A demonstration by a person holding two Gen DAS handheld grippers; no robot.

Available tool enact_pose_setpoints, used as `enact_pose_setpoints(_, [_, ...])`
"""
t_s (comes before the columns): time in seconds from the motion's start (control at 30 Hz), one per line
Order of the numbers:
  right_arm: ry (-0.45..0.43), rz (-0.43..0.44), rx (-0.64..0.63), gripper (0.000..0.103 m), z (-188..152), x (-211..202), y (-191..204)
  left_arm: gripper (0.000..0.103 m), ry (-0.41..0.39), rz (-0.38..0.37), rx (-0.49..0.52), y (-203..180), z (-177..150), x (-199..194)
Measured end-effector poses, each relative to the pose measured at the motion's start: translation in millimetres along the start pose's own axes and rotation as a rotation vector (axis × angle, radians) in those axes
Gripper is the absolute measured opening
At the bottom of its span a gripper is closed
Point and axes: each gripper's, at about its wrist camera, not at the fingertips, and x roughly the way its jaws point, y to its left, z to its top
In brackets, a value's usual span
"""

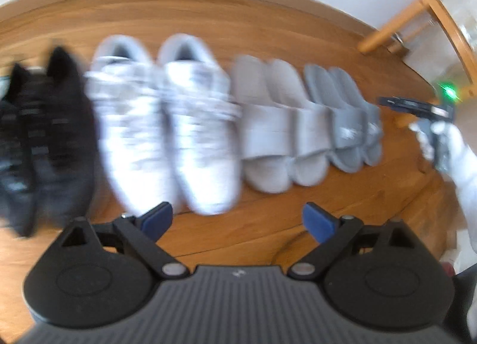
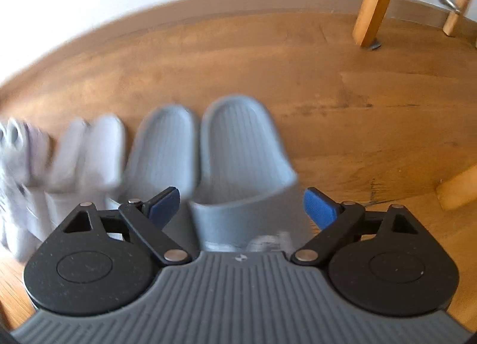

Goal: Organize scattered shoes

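Note:
In the left wrist view, shoes stand in a row on the wood floor: black sneakers (image 1: 44, 135), white sneakers (image 1: 167, 123), light grey slides (image 1: 274, 126) and darker grey slides (image 1: 348, 117). My left gripper (image 1: 238, 220) is open and empty, just in front of the white sneakers' toes. The right gripper shows at the right edge (image 1: 432, 123). In the right wrist view, my right gripper (image 2: 241, 205) is open and empty, low over the strap of the right grey slide (image 2: 241, 147). Its partner (image 2: 161, 150) lies beside it, then the light slides (image 2: 89, 153). Both views are blurred.
A white wall and wooden skirting run behind the row. Wooden chair legs (image 2: 372, 1) stand at the back right, with another leg (image 2: 456, 189) at the right. Bare floor lies right of the grey slides (image 2: 372, 123).

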Motion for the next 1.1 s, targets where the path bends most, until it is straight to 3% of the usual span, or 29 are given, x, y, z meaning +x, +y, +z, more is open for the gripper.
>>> enact_pose_setpoints(0.07, [0.007, 0.066, 0.032, 0.092, 3.1, -12.2, 36.4, 0.094, -0.037, 0.101, 0.002, 28.2, 2.0, -19.4])
enact_pose_setpoints(0.2, [0.088, 0.195, 0.034, 0.092, 1.0, -21.0, 135.6, 0.094, -0.061, 0.176, 0.016, 60.2, -5.0, -22.2])
enact_pose_setpoints(0.47, [0.199, 0.225, -0.032, 0.091, -29.6, 7.0, 358.2, 0.094, -0.103, 0.32, 0.049, 127.1, -22.8, -22.9])
enact_pose_setpoints(0.6, [0.233, 0.284, 0.009, 0.087, -38.5, 27.2, 442.1, 0.094, -0.081, 0.364, 0.039, 161.5, -41.0, -19.9])
enact_pose_setpoints(0.8, [0.327, 0.386, 0.085, 0.079, -43.0, 63.2, 575.5, 0.094, 0.029, 0.373, -0.04, 220.9, -57.3, -15.3])
enact_pose_setpoints(0.9, [0.373, 0.38, 0.068, 0.077, -48.5, 85.6, 636.9, 0.094, 0.082, 0.376, -0.04, 244.3, -68.8, -9.4])
enact_pose_setpoints(1.1, [0.416, 0.299, 0.037, 0.075, -60.8, 123.7, 723.4, 0.094, 0.145, 0.397, -0.082, 282.0, -94.3, 5.4])
